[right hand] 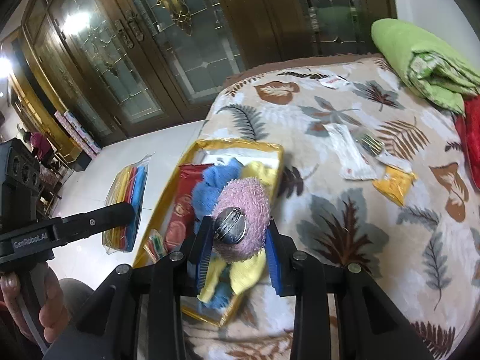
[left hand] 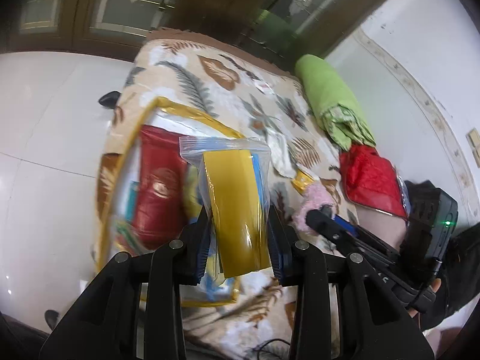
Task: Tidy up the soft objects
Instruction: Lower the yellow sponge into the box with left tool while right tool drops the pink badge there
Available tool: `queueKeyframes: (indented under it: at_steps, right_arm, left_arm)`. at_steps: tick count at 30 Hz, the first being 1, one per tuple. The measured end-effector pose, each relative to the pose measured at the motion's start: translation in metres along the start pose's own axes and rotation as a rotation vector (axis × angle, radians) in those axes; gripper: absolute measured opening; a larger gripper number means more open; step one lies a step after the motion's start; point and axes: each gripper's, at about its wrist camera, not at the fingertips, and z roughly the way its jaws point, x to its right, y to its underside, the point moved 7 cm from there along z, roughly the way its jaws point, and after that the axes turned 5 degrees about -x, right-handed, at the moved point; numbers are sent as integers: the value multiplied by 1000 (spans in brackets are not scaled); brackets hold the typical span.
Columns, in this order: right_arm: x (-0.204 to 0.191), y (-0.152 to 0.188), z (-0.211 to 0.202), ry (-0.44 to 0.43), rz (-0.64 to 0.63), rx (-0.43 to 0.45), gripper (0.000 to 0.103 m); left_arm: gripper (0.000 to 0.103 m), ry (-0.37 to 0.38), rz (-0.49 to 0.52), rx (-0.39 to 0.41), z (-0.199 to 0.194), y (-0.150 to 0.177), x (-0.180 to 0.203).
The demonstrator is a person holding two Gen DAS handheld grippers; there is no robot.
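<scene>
Above the gold-edged tray (right hand: 183, 168), the left gripper (left hand: 238, 237) pinches a slippery zip bag (left hand: 231, 186) and the right gripper (right hand: 237, 249) a pink fluffy pouch (right hand: 243, 204); either could slide free and miss it.

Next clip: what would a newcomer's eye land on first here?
Probably the left hand-held gripper clamping a clear zip bag of yellow cloth, and the right hand-held gripper gripping a pink fluffy item. Both hang above a gold-edged clear bag on the leaf-print blanket.
</scene>
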Motion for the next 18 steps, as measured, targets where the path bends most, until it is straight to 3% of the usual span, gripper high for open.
queueKeyframes:
  at_steps: [9,18]
  right_arm:
    - [-9,-19,23,7,-18,-21,32]
    - [7,-39,58,24,-12,-59,32]
  left_arm:
    - [33,-36,-15,25,7,-22,-29]
    - [33,-37,2,-26,55,-57,-44]
